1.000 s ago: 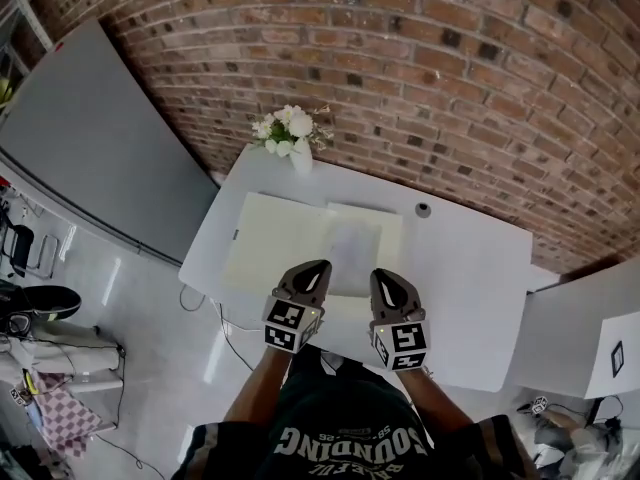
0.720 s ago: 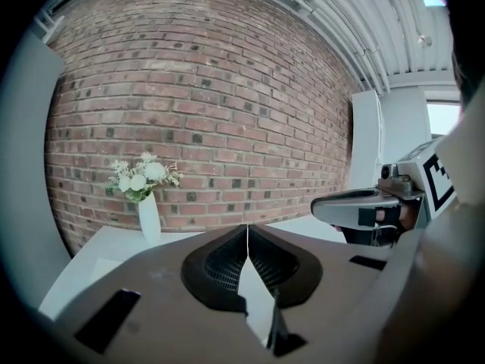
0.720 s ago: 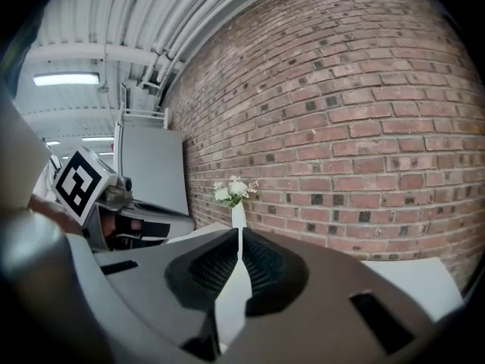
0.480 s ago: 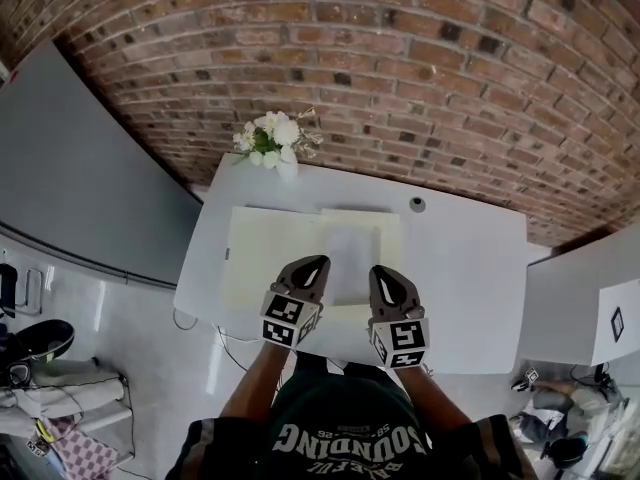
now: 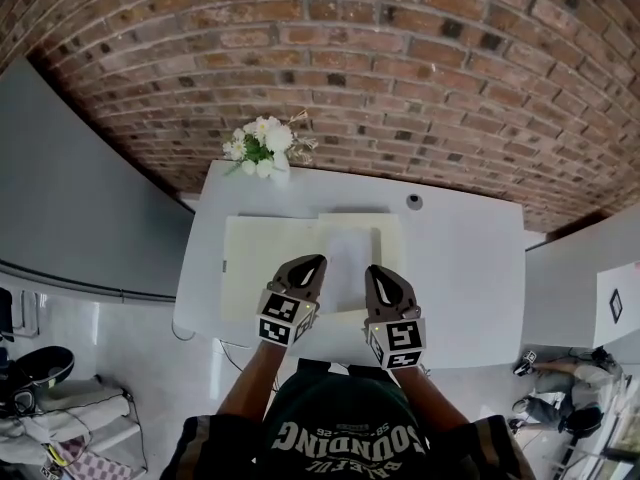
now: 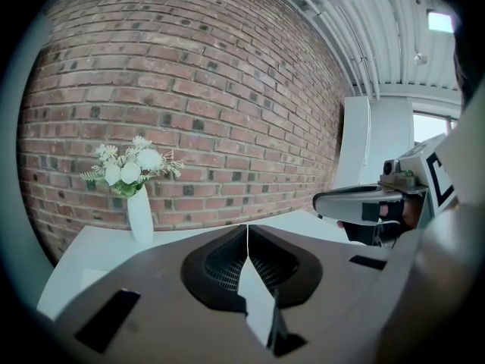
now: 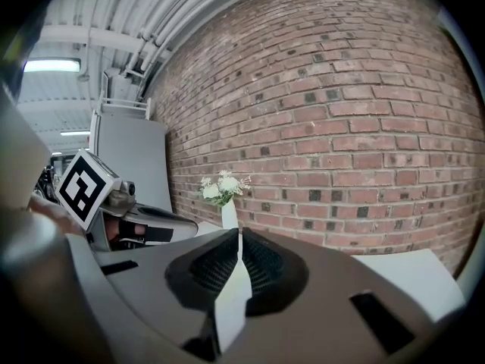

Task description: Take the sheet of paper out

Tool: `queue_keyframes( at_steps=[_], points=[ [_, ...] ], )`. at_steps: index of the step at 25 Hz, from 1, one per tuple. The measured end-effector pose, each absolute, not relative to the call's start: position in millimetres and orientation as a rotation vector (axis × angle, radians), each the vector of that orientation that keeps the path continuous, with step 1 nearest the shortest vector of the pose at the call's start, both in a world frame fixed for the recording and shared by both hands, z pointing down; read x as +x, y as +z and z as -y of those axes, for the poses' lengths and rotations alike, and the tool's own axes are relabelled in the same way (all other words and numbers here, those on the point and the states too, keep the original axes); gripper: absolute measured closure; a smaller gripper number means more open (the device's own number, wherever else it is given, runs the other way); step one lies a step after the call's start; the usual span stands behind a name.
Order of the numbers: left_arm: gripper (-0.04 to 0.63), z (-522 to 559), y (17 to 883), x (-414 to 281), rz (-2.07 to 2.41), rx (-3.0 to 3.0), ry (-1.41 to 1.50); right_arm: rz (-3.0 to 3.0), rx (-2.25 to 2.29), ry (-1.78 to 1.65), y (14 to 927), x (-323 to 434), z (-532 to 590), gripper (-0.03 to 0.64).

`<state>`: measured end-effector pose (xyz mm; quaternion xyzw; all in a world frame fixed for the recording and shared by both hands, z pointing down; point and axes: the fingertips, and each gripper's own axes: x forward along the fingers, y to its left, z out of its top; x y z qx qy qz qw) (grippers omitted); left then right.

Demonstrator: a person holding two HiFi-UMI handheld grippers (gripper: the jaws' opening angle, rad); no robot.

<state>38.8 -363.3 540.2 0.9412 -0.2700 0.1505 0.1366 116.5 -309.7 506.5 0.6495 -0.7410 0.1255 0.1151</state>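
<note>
L gripper (image 5: 313, 262) + R gripper (image 5: 376, 271): jaws of both pressed together, nothing pinched. Both hover w/ paper (image 5: 348, 250) at 12 o'clock, prob. staged for reach.

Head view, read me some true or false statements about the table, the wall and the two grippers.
1. A vase of white flowers stands at the back left of the white table. True.
2. The left gripper is clamped on the sheet of paper. False: its jaws are together with nothing between them.
3. The right gripper is shut and holds nothing. True.
4. The wall behind the table is plain white plaster. False: it is red brick.
5. The sheet of paper lies on the right part of a pale yellow mat. True.
</note>
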Motion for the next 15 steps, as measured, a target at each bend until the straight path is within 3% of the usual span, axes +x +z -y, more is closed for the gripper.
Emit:
queue_keyframes(
  at_steps=[15],
  points=[
    [0.580,374,590,41,0.697,2.595,0.493,2.109,1.896,0.451,538,123,315,0.545]
  ],
)
